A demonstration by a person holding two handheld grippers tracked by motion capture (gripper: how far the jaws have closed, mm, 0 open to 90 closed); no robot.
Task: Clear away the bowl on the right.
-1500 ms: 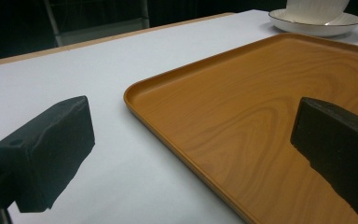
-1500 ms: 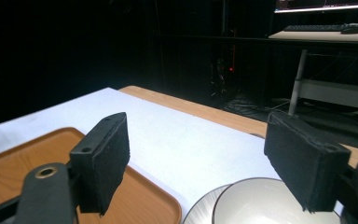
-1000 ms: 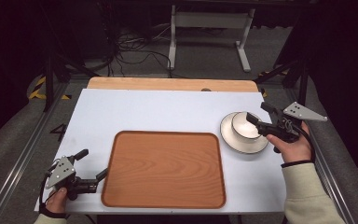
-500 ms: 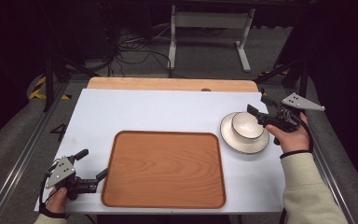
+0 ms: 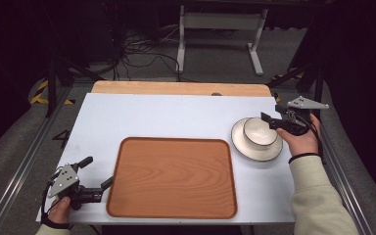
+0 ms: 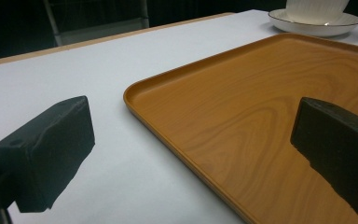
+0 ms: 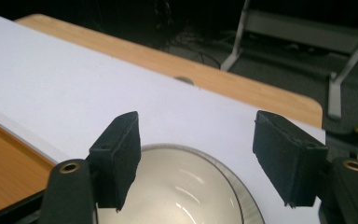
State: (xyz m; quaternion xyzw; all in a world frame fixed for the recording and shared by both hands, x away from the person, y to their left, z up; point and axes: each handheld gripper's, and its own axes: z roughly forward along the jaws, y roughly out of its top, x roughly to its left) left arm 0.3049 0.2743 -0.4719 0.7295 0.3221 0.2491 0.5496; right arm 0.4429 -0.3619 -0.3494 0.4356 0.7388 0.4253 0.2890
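A white bowl (image 5: 257, 131) sits on a white plate (image 5: 254, 152) at the right of the white table. My right gripper (image 5: 272, 115) hovers open at the bowl's far right rim; in the right gripper view its jaws stand wide apart above the bowl (image 7: 177, 189) with nothing between them. A brown wooden tray (image 5: 171, 176) lies in the middle near the front. My left gripper (image 5: 98, 171) rests open at the tray's left edge. In the left gripper view its jaws straddle the tray rim (image 6: 168, 135), and the bowl (image 6: 314, 7) on its plate (image 6: 317, 22) stands beyond.
A strip of bare wood (image 5: 176, 88) runs along the table's far edge. Metal rails (image 5: 24, 161) flank both sides of the table. A white stand (image 5: 220, 29) and cables (image 5: 137, 54) lie on the floor behind.
My right gripper has moved a little away from the person, from the bowl's near right side to its far right rim. The left gripper has not moved.
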